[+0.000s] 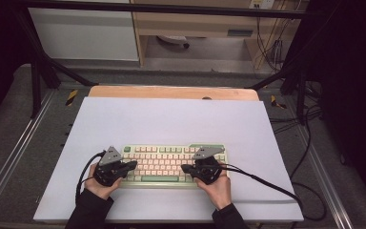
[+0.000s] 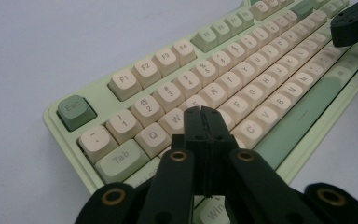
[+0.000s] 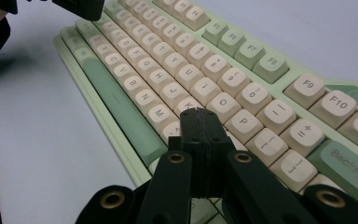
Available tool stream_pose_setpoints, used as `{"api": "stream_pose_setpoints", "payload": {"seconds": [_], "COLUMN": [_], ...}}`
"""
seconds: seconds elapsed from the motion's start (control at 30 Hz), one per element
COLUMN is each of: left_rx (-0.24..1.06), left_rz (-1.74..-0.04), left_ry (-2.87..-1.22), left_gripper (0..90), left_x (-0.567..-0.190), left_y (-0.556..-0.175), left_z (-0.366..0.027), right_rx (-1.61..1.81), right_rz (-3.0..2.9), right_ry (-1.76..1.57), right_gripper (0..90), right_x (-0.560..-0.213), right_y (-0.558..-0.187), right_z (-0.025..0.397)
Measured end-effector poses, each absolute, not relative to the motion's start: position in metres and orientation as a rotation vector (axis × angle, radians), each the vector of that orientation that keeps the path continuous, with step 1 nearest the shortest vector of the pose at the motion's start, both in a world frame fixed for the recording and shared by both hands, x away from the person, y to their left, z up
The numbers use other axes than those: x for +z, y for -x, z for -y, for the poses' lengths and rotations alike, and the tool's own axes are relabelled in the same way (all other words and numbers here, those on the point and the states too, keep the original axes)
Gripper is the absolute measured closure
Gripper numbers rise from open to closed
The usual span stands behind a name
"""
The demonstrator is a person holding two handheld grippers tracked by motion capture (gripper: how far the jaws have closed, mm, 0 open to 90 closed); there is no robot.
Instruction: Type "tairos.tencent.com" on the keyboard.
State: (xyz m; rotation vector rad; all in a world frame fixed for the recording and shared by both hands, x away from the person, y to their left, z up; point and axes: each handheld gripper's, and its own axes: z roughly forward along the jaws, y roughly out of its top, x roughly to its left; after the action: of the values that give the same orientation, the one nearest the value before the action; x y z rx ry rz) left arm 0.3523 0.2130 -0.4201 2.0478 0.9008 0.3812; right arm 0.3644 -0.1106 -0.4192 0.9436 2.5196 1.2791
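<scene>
A pale green keyboard (image 1: pixel 167 164) with cream keys lies on the near half of a white mat (image 1: pixel 171 119). My left gripper (image 1: pixel 134 165) is held over its left end, jaws shut with nothing between them. In the left gripper view the closed tips (image 2: pixel 204 111) hover just over the letter keys right of Q and W on the keyboard (image 2: pixel 242 70). My right gripper (image 1: pixel 183 168) is over the right half, also shut and empty. Its tips (image 3: pixel 199 113) sit above the keys below O and P on the keyboard (image 3: pixel 168 60). I cannot tell whether either touches a key.
The mat covers a wooden tabletop (image 1: pixel 171 91) inside a black metal frame. A cable (image 1: pixel 267 183) trails right from my right gripper across the mat. Bare mat lies beyond the keyboard and to both sides. More cables hang off the table at the right.
</scene>
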Motion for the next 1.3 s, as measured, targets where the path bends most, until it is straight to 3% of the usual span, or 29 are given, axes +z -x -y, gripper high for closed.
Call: {"api": "stream_pose_setpoints", "payload": {"seconds": [1.3], "left_rx": [0.374], "left_rz": [-0.853], "left_ry": [-2.097], "left_gripper": [90.0], "left_x": [-0.416], "left_y": [-0.375], "left_z": [-0.151], "right_rx": [1.294], "right_rz": [-2.498], "right_ry": [-0.958], "right_gripper": [90.0], "right_x": [-0.415], "right_y": [-0.366], "right_z": [0.12]}}
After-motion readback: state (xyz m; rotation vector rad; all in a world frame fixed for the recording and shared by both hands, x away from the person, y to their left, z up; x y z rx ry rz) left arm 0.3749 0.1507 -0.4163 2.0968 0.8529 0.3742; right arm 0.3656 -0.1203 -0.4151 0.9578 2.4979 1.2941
